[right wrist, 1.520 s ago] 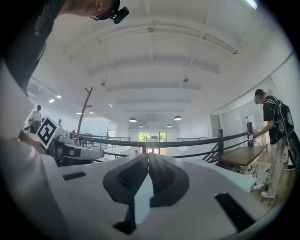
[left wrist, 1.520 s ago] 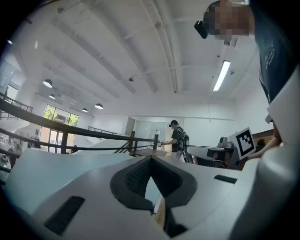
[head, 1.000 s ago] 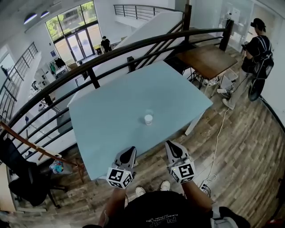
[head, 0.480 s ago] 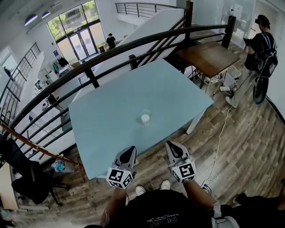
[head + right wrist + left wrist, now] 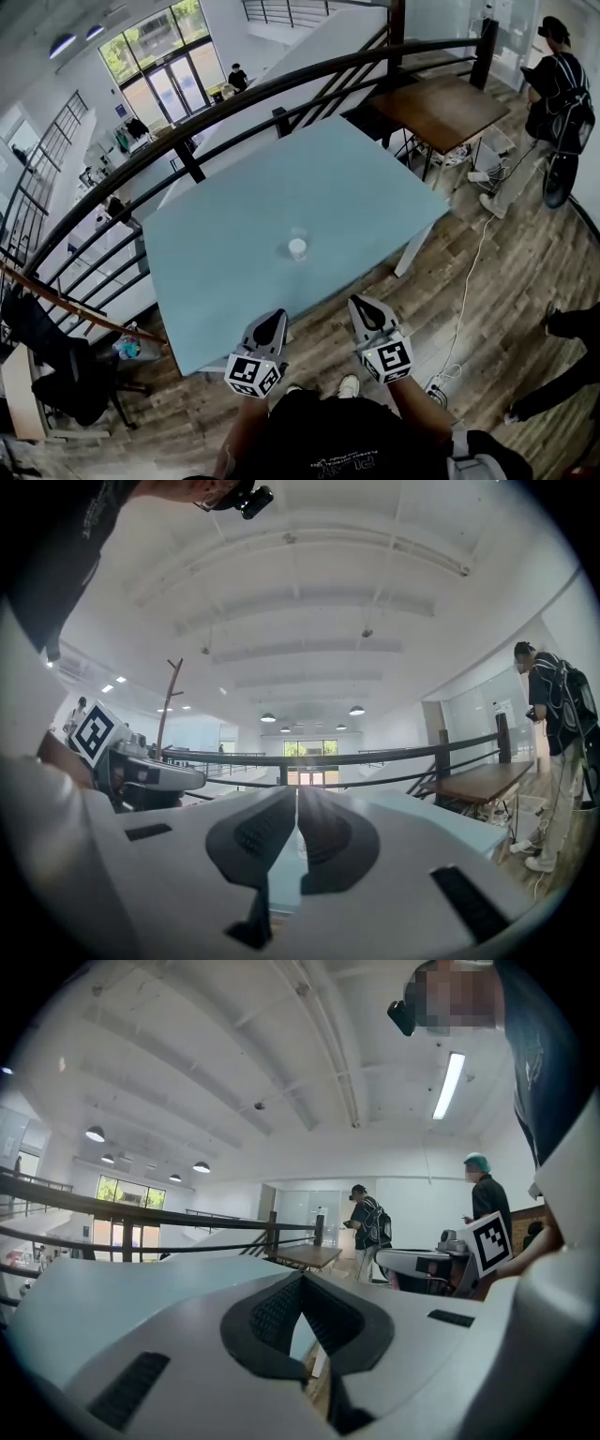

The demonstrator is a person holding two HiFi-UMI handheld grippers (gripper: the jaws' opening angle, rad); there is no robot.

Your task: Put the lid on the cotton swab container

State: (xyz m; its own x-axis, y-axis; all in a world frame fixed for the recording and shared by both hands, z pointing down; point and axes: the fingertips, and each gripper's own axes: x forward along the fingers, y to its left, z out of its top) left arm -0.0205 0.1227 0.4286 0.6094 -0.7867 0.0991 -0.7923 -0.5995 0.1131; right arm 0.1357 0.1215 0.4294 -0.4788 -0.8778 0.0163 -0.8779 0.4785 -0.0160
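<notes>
Container (image 5: 297, 247): small, round and clear-walled with a white top, upright near the middle of the pale blue table (image 5: 216, 272); whether its lid is on cannot be told. Left gripper (image 5: 273, 321) and right gripper (image 5: 363, 307) have jaws fully closed on nothing. Both are at the table's near edge, well apart from the container.

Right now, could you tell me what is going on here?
A person stands at the near edge of a light blue table with a gripper in each hand. The left gripper and right gripper are both shut and empty, well short of the small container in the middle of the table. Whether it is already closed is too small to tell.
</notes>
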